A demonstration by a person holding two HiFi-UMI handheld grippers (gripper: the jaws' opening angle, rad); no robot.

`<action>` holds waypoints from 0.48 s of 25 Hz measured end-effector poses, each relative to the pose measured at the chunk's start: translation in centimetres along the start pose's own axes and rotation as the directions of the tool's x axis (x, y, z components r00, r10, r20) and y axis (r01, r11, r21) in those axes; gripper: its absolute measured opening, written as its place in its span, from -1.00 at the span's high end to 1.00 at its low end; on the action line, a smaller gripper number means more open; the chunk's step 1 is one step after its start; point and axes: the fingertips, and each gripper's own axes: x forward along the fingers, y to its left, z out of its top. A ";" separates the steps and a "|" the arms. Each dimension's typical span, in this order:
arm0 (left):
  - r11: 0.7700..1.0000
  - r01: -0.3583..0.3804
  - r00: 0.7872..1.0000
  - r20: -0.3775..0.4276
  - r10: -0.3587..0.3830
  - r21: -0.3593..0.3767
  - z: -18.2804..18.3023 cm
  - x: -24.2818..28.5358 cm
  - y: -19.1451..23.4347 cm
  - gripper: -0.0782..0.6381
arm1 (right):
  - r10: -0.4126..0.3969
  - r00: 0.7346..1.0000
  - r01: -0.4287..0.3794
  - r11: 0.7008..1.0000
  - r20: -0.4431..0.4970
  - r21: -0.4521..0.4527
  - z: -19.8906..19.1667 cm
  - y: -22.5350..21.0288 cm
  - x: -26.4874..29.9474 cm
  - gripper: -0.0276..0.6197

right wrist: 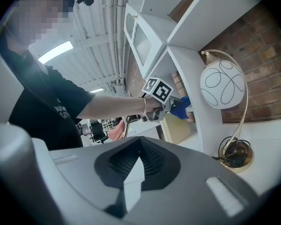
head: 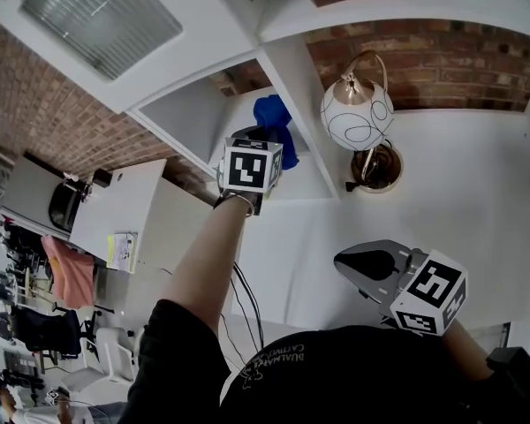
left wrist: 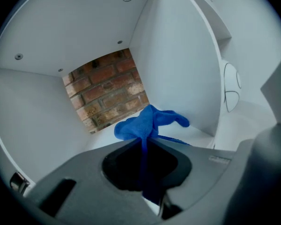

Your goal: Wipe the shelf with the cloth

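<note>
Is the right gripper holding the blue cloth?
No, the right gripper is closed with nothing between its jaws; the blue cloth is clamped in the left gripper.

Bright, even light; fisheye edges, dark corners

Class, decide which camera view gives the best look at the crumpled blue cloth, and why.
The left gripper view: the crumpled blue cloth sits centred, pinched in the left gripper's shut jaws. The head view hides its lower part behind that gripper; the right gripper view shows a tiny blue patch.
</note>
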 end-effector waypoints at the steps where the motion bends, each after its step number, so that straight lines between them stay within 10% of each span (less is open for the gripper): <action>1: 1.000 0.014 1.000 0.006 -0.014 0.006 0.3 0.1 -0.6 0.73 | -0.001 1.000 0.001 1.000 0.002 0.001 0.0 0.1 -0.1 0.89; 12: 0.992 0.115 0.991 0.062 -0.118 0.060 2.3 0.1 -5.1 0.73 | -0.034 0.999 0.034 0.999 0.019 0.011 -0.2 0.5 -1.5 0.89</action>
